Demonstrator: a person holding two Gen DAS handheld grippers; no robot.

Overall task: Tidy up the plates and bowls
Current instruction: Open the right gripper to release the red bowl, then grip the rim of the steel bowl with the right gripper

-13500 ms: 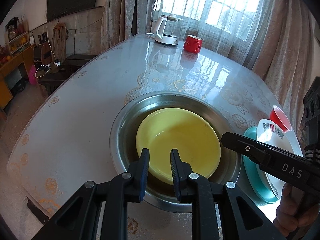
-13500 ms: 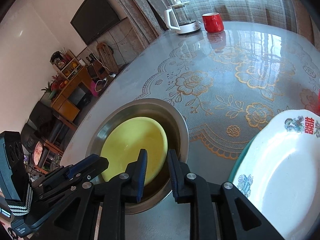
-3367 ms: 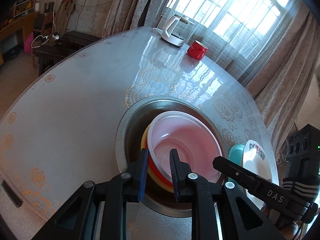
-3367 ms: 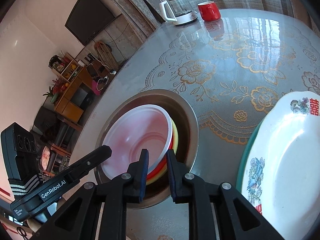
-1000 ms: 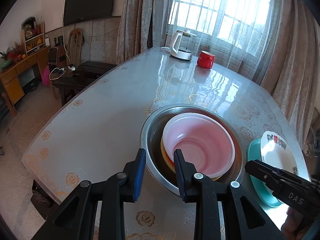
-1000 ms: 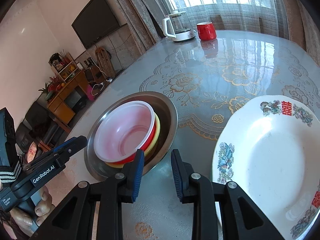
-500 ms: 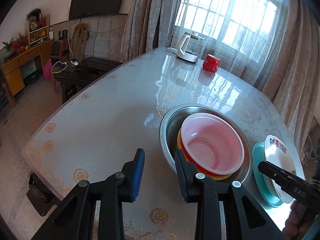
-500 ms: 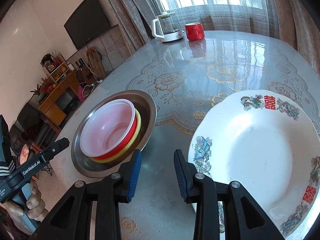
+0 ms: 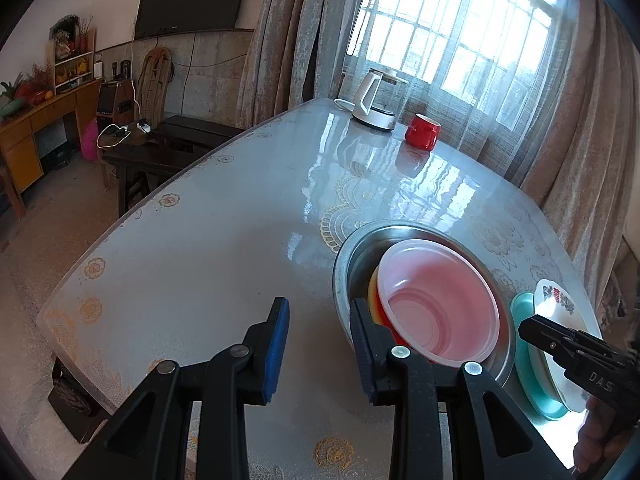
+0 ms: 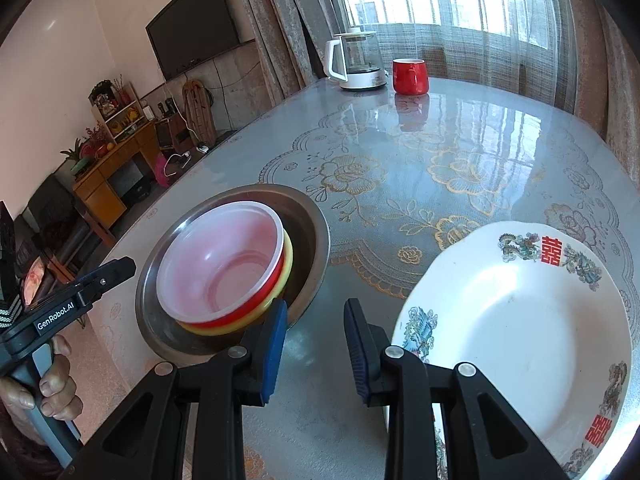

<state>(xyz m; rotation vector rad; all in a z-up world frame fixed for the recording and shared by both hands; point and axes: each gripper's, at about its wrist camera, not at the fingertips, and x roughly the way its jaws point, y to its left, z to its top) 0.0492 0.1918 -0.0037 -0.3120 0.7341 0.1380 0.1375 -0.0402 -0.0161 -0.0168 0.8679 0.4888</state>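
Left gripper [image 9: 318, 334]: jaws parted, empty, fingers level, pointing toward 12 o'clock; blue pad on left finger [image 9: 277, 344]. Right gripper [image 10: 313, 334]: jaws parted, empty, same pose. Left hand [image 10: 48, 384]: at 8 o'clock of right view, wrapped round handle. Right hand [image 9: 596, 436]: at 4 o'clock of left view, mostly hidden.

You see a translucent pink bowl [image 10: 218, 264] over a red one and a yellow one, in a steel basin [image 10: 312, 236]. The white plate [image 10: 520, 320] bears red characters and dragons, over a teal plate [image 9: 524, 356]. The bench [image 10: 440, 160] has gold flowers.
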